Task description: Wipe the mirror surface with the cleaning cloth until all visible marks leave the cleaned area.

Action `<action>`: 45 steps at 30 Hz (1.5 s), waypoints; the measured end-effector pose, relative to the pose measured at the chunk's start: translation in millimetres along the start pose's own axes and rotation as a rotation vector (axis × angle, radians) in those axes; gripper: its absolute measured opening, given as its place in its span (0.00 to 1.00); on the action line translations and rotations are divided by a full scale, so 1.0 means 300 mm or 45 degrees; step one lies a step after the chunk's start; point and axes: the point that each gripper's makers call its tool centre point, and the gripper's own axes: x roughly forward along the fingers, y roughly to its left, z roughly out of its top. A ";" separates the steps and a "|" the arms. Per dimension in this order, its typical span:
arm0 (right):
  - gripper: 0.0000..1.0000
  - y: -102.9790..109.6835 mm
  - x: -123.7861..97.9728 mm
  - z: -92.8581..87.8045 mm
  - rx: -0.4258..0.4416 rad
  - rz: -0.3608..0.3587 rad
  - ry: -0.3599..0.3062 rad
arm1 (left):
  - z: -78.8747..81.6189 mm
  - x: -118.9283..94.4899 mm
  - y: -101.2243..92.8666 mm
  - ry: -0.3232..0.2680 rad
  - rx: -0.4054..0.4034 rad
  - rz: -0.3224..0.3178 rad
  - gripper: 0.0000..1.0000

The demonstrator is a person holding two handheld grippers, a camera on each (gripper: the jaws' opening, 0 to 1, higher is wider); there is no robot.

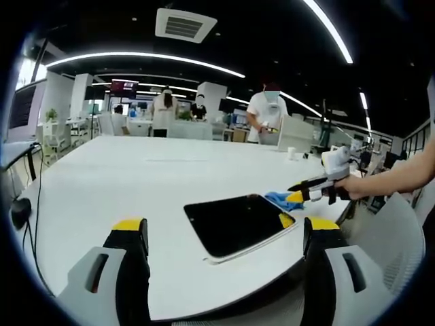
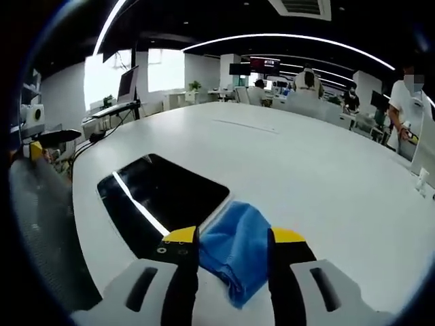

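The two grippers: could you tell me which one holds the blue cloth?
The right gripper: its jaws pinch the blue cleaning cloth; the left gripper stands open, holding nothing.

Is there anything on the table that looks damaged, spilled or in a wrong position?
Nothing stands out. The mirror lies flat near the white table's edge, and no cracks or spills show. The right gripper holds the blue cloth at the mirror's corner.
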 end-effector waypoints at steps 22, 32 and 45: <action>0.04 0.010 0.042 -0.044 0.063 -0.016 0.033 | 0.002 -0.001 -0.001 -0.002 -0.002 0.000 0.93; 0.04 -0.015 0.058 -0.050 0.009 -0.028 0.061 | 0.003 -0.002 -0.003 -0.009 0.002 -0.005 0.93; 0.01 -0.100 0.067 0.104 0.038 -0.211 -0.045 | 0.007 -0.003 -0.008 -0.018 0.007 -0.016 0.94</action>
